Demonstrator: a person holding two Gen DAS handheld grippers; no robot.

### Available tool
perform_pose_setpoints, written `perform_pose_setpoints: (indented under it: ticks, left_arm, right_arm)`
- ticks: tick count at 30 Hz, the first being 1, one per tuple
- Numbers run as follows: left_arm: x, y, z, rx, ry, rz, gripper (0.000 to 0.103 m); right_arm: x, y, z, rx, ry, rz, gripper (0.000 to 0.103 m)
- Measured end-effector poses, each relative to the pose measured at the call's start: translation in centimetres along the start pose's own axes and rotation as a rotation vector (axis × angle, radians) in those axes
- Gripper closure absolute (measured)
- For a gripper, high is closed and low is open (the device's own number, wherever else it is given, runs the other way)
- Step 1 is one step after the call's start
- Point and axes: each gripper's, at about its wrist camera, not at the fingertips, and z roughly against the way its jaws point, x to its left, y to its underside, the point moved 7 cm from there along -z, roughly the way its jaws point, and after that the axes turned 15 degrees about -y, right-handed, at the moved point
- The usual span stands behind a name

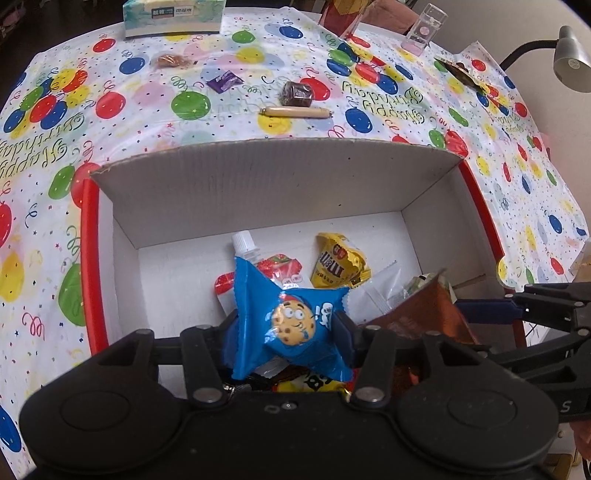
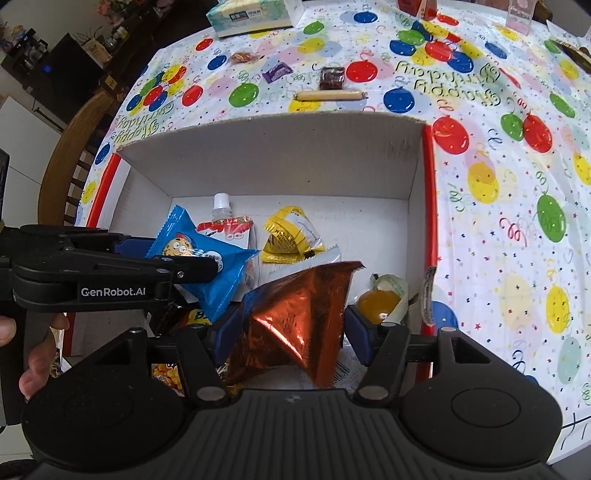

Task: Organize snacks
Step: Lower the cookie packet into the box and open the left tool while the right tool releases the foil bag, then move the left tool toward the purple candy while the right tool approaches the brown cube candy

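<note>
A: What covers the surface (image 1: pixel 258 44)?

B: A cloth printed with bright balloons and "Happy Birthday" lettering. A tissue box (image 1: pixel 173 16) sits at the top left of the left wrist view, and a grey lamp (image 1: pixel 570 62) leans in at the top right.

A: And the snacks?

B: Most lie in a white cardboard box (image 1: pixel 258 184) with red edges, filling the middle of both views. Inside I see a yellow M&M's packet (image 1: pixel 338 266), a red pouch with a white cap (image 1: pixel 245 243), a white wrapper (image 1: pixel 380 291) and, in the right wrist view, an orange jelly cup (image 2: pixel 380 304) at the right wall.

A: What is the left gripper (image 1: pixel 286 330) doing?

B: It is clenched on a blue cookie packet (image 1: pixel 291 317), low in the centre of its view, over the box's contents.

A: The right gripper (image 2: pixel 284 328)?

B: It grasps a copper foil bag (image 2: pixel 295 317), also over the box, just right of the blue packet. A hand (image 2: pixel 35 354) shows at the lower left edge of that view.

A: Anything outside the box?

B: Yes, beyond its far wall: a tan sausage stick (image 1: pixel 295 112), a dark brown wrapped block (image 1: pixel 296 94) touching or just behind it, a purple candy (image 1: pixel 225 81) and a brown-filled clear wrapper (image 1: pixel 170 61) further left.
</note>
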Motion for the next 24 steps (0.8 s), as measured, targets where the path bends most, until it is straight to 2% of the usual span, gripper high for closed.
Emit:
perform_pose_setpoints:
  ticks: [3,6,10,13,17,19,24]
  left_arm:
    - [0.1,-0.1,0.4,-0.016,-0.005,0.004,0.041]
    - [0.3,-0.1,1.0,-0.032,-0.003,0.005,0.039]
    - [0.4,-0.2,2.1,-0.055,0.003,0.008,0.035]
    - [0.4,-0.4,3.3,-0.091,-0.001,0.001,0.026]
    - [0.2,-0.7,4.8,-0.129,0.003,-0.011,0.023]
    - [0.1,-0.9,5.5,-0.148,0.002,-0.014,0.021]
    - [0.1,-1.6,7.3,-0.21,-0.023,-0.022,0.007]
  right_arm:
    - [0.3,-0.1,0.6,-0.012,-0.004,0.015,0.041]
    - [0.6,-0.2,1.4,-0.027,-0.005,0.033,0.033]
    - [1.0,-0.4,2.4,-0.043,-0.011,0.043,0.032]
    - [1.2,-0.6,3.2,-0.058,-0.015,0.048,0.032]
    - [1.4,-0.9,4.4,-0.078,-0.005,0.06,0.024]
    - [1.7,-1.1,4.9,-0.082,0.002,0.07,0.024]
    - [2.1,-2.0,6.1,-0.098,0.013,0.092,0.024]
